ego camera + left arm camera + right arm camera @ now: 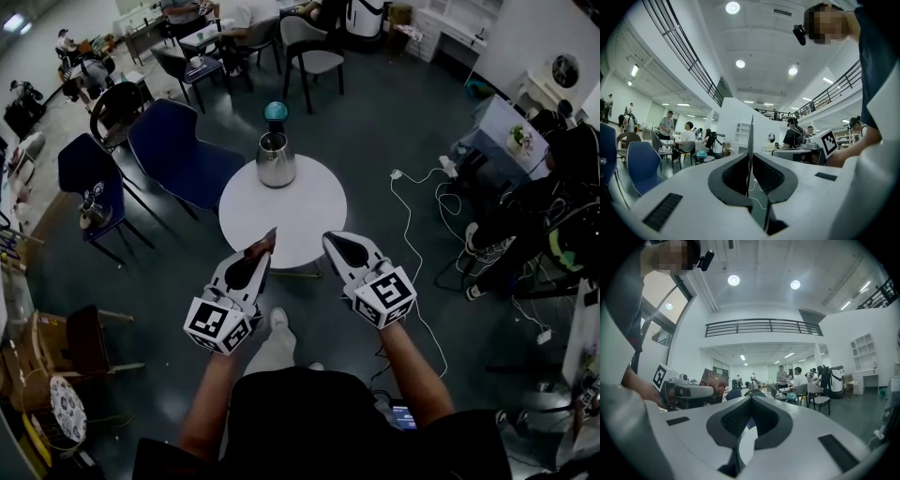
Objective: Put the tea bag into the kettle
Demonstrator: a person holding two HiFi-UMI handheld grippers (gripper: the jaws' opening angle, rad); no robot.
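A steel kettle (276, 161) stands at the far edge of the round white table (298, 217), its top open. My left gripper (262, 253) hovers over the table's near edge, shut on a flat reddish-brown tea bag packet (260, 247). In the left gripper view the packet (750, 140) shows edge-on, upright between the shut jaws of the left gripper (750, 158). My right gripper (335, 243) hangs beside it to the right, shut and empty. In the right gripper view, the right gripper (751, 399) has its tips together, and the packet (712, 379) shows at the left.
A teal round-topped object (276, 112) stands just behind the kettle. Blue chairs (173, 155) stand left of the table, a grey chair (314, 56) beyond it. A white cable (410, 225) trails on the floor at the right. People sit at far tables.
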